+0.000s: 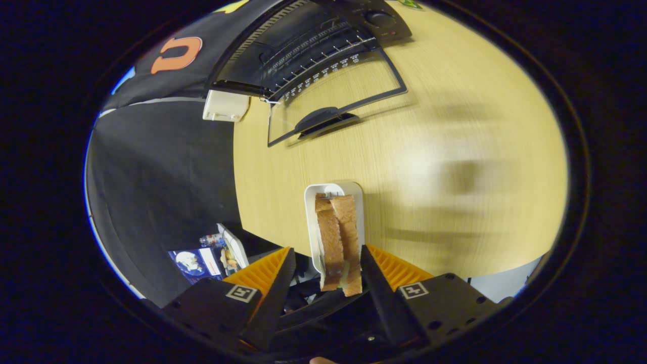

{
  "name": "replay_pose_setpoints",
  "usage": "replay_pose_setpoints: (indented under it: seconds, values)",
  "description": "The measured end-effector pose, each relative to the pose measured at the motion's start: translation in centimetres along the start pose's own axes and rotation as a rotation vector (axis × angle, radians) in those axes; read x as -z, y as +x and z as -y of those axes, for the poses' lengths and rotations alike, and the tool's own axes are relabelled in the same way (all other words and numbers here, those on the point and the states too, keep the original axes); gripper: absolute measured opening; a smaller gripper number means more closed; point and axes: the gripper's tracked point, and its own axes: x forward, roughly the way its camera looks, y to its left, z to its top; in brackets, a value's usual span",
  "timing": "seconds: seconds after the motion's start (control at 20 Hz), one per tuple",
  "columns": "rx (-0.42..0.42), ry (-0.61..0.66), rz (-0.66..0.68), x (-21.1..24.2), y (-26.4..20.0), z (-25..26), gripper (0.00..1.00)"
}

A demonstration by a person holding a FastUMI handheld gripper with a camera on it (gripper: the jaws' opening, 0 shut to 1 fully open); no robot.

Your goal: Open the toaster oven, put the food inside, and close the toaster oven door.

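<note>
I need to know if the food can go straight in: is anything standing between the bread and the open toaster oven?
Nothing visible does. The bread sits between the fingers of the hand-held gripper, over a white tray. Beyond it lies bare wooden table, then the toaster oven with its glass door folded down and its rack exposed.

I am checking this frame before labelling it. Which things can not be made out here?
- Tool grip: the toast slices sit between the fingers, but contact on both sides is unclear.
- Toaster oven inside: dark beyond the rack.
- Oven knobs: too small.
- Table: motion blur.
</note>
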Motion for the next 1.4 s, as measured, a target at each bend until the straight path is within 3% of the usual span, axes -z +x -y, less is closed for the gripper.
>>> replay_pose_setpoints:
  seconds: [0.3,0.4,0.55,0.75,0.9,1.05,1.25,1.4]
  values:
    - [0.039,-0.004,-0.048,0.7,-0.1,0.2,0.44]
    - [0.051,-0.03,-0.046,1.3,-0.9,-0.1,0.39]
    - [-0.001,-0.022,-0.018,2.1,-2.7,-1.9,0.36]
    - [-0.16,0.081,0.11,2.3,-5.1,-6.4,0.36]
    - [-0.292,0.184,0.197,2.8,-5.3,-9.7,0.36]
    - [-0.371,0.223,0.27,2.9,-3.8,-12.3,0.36]
    - [-0.47,0.326,0.372,0.1,-1.3,-14.8,0.35]
    - [-0.464,0.39,0.549,-4.8,-0.3,-14.7,0.35]
